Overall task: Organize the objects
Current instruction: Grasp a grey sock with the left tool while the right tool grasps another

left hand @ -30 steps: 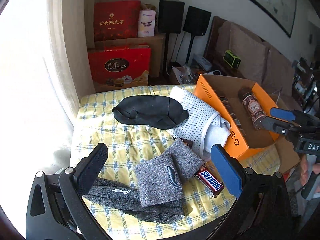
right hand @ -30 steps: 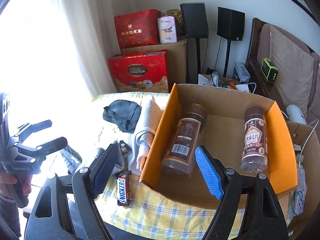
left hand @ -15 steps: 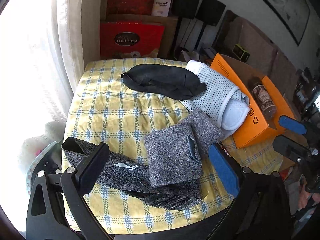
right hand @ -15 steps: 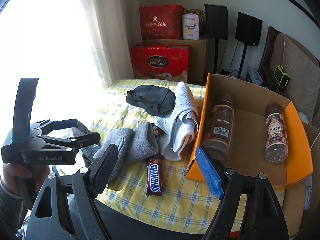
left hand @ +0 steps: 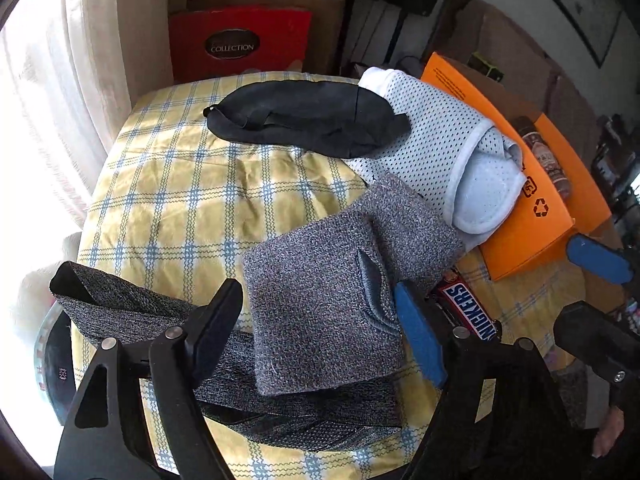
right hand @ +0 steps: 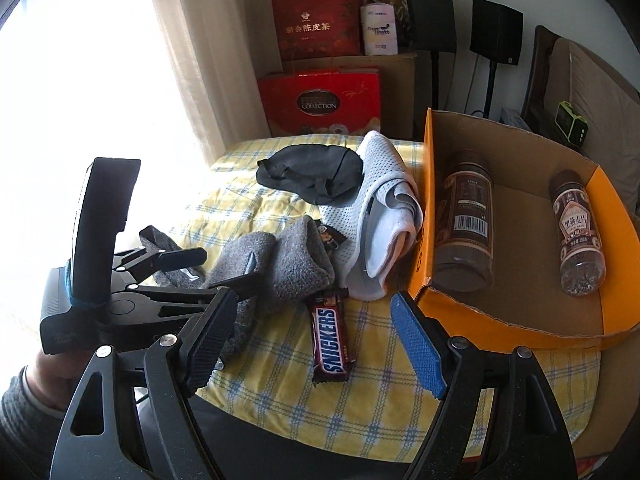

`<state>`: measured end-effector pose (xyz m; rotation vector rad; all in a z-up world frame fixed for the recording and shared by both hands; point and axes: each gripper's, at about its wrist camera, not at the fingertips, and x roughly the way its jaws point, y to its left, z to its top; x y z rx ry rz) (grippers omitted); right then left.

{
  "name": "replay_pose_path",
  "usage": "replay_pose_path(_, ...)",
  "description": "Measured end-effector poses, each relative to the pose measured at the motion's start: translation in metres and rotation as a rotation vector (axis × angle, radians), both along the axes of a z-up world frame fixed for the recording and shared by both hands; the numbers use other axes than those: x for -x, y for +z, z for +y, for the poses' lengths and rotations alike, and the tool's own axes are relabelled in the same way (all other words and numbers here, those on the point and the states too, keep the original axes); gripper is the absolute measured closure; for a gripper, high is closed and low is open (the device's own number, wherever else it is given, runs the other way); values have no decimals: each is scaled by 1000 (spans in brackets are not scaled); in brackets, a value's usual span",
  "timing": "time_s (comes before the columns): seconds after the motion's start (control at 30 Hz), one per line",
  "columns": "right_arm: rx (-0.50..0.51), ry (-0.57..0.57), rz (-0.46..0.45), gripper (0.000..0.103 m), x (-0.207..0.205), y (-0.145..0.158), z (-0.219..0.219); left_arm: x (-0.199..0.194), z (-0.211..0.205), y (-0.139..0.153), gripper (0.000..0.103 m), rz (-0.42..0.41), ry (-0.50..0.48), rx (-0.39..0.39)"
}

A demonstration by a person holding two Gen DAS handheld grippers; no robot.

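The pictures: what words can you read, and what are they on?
"SNICKERS": candy bar.
"COLLECTION": lower red gift bag; the word above it is blurred.
"新会陈皮茶": upper red gift bag.
Recycling sign: orange box.
White pack and two jars' labels: too small to read.

Both tongs, left point(left hand: 318, 338) and right point(right hand: 310, 342), gape wide.

Both grippers have black frames with silver rivets: left gripper point(left hand: 318, 328), right gripper point(right hand: 312, 340). Each carries one black ribbed pad and one blue pad. Behind the left jaws, bare skin meets a grey sleeve point(right hand: 24, 416).
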<state>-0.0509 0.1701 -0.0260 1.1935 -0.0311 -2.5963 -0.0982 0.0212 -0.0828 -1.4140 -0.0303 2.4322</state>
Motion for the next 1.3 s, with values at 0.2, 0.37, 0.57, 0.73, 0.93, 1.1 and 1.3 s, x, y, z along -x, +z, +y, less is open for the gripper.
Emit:
replay_pose_path(0.2, 8, 2, -16, 22, 1, -4, -3, -4, 2, 3, 71, 11, -29, -45)
replay_pose_path(0.37, 28, 17, -2, 27, 1, 1, -8, -9, 0, 12, 88, 25, -33, -78)
replay_pose_path(0.57, 70, 26, -27, 30, 17, 6, -8, -6, -30, 25, 91, 16, 34, -181)
replay_pose_path(0.73, 147, 42, -101, 39, 27, -12, -12, -5, -54, 40, 91, 45, 83, -227)
replay_pose_path(0.93, 183, 7, -165, 48, 38, -43, -20, -3, -65, 48, 91, 57, 100, -247)
replay_pose_path(1.1, 185, -57, -184, 48, 50, -57, -22, -3, -66, 45, 91, 56, 105, -245)
replay_pose_path(1.3, 177, -126, -178, 48, 62, -66, -17, -3, -64, 38, 90, 40, 97, -233)
